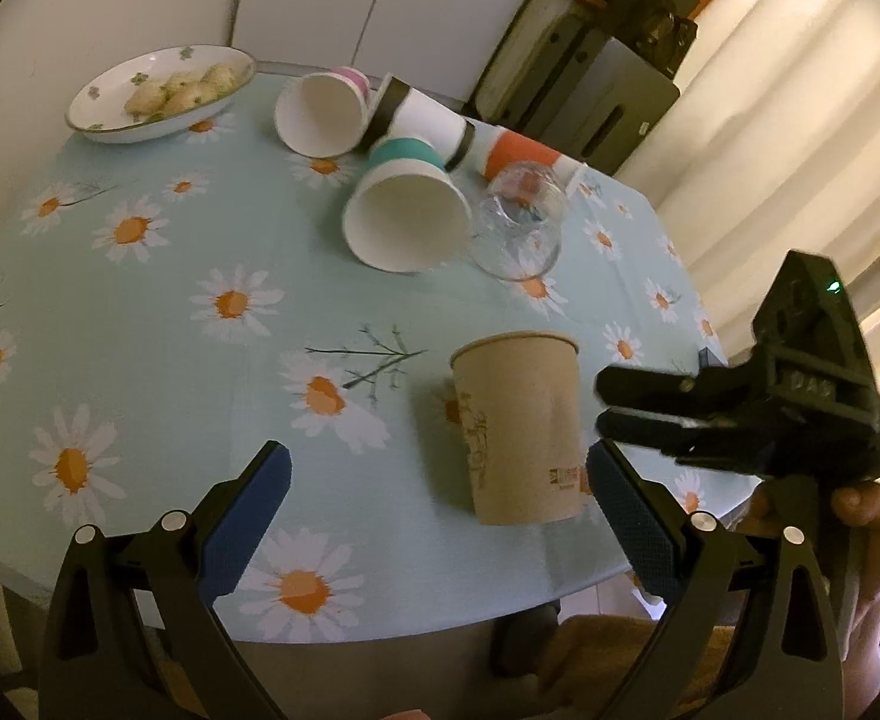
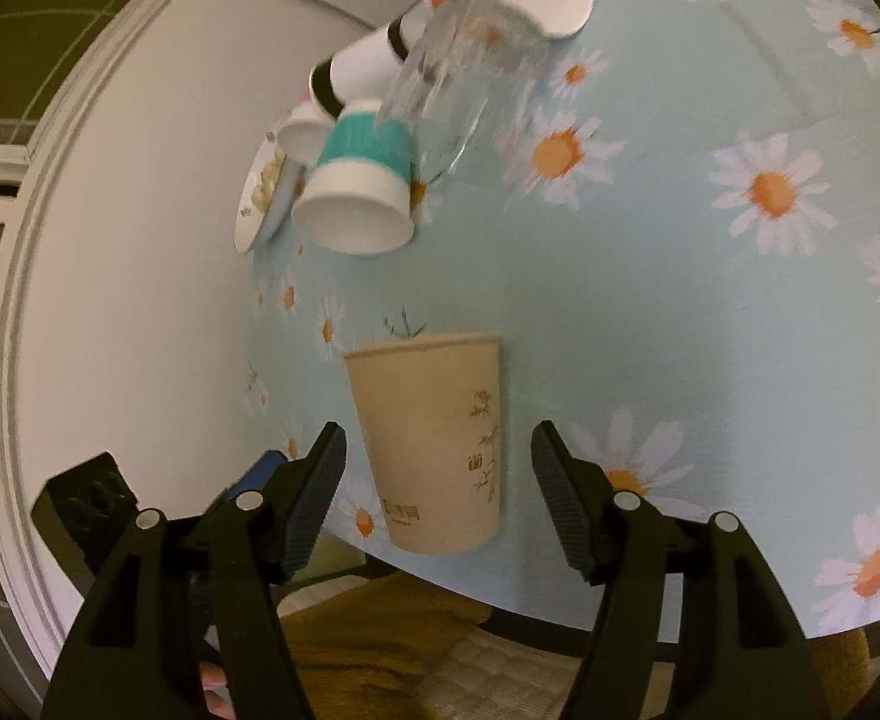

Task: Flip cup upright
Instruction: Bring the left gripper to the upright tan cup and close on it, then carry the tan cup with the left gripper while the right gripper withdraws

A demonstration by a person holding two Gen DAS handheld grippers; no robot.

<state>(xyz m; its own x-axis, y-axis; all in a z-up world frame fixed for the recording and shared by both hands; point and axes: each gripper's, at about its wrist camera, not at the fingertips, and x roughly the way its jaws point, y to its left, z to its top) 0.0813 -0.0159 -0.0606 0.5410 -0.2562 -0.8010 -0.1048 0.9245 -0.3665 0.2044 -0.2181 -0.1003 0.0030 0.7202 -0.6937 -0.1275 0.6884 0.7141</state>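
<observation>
The left hand-held gripper [image 1: 437, 501] is hanging with its blue-padded jaws spread wide, while the right hand-held gripper [image 2: 437, 495] is reaching in rolled sideways, black jaws likewise parted.

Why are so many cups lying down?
Four paper cups, like the teal cup, and a glass lie tipped in a heap at the table's far side. Only the brown cup stands up, untouched.
</observation>
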